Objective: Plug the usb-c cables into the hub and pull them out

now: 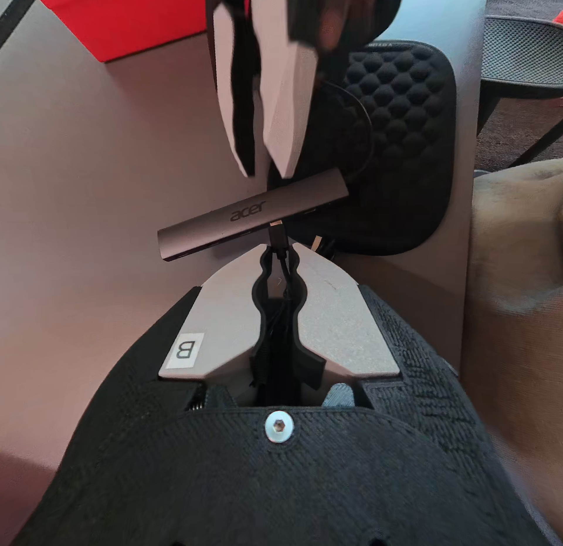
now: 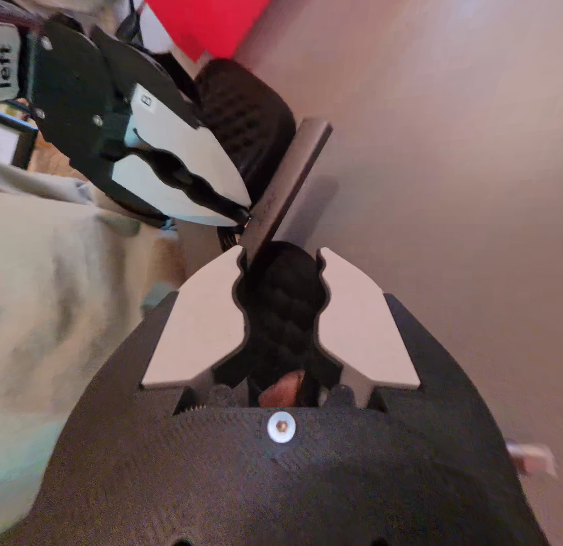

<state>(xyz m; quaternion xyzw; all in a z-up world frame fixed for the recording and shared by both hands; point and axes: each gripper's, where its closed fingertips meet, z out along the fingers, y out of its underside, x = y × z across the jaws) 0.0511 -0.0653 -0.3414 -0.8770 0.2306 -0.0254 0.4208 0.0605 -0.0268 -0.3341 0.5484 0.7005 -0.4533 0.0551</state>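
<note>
Your left gripper is closed tight on the black usb-c cable just behind its plug, and the plug's metal tip sits at a port on the near long side of the hub. Metal is exposed there, so it looks only partly seated. Whether you are pushing in or drawing out cannot be read from this moment.

Your right gripper stands well apart at the tips, straddling one end of the hub. One finger touches the hub's edge and the other stands clear, so it holds nothing firmly. From the left wrist view it comes down onto the hub's far side.

The hub lies on the grey surface, its other end overlapping a black dimpled pad; a red box sits beyond it.

Next, you will likely need to close the right gripper on the hub to brace it, then move the plug straight along the port's axis.

The hub's top bears a printed brand mark, and a white sticker sits on the left gripper's finger.
</note>
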